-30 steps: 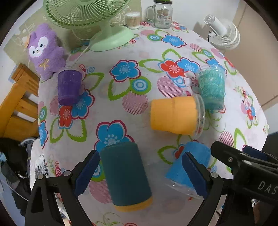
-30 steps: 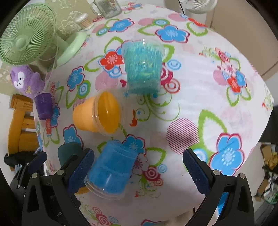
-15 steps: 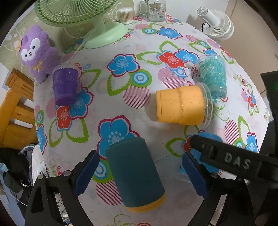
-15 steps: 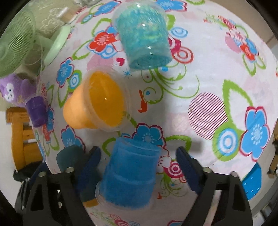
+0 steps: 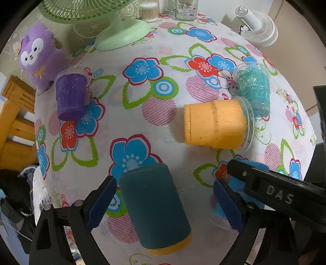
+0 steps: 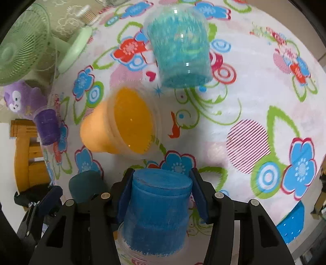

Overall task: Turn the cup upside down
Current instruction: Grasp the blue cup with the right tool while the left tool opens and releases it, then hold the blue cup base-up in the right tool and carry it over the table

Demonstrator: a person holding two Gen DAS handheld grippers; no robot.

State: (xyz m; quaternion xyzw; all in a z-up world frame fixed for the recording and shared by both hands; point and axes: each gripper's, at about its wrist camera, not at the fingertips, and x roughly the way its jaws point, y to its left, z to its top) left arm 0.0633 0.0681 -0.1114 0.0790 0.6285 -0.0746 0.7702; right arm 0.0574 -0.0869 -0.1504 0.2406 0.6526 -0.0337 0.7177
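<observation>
A blue fuzzy cup (image 6: 159, 212) lies on the floral tablecloth, its base pointing away from me. My right gripper (image 6: 161, 195) has closed around it, both pads against its sides. In the left wrist view my left gripper (image 5: 165, 205) is open around a dark teal cup (image 5: 154, 208) with a yellow rim that lies on its side between the fingers, not touching them. The right gripper's body (image 5: 275, 191) crosses that view and mostly hides the blue cup (image 5: 240, 183).
An orange cup (image 5: 216, 124) lies on its side mid-table, touching a turquoise cup (image 5: 252, 87). A purple cup (image 5: 71, 95) sits by a purple plush toy (image 5: 38, 55). A green fan (image 5: 122, 34), a glass jar (image 5: 186, 9) and a white fan (image 5: 258, 30) stand at the back.
My right gripper moved down over the blue cup and closed its fingers onto it. My left gripper drifted slightly forward, staying open around the teal cup.
</observation>
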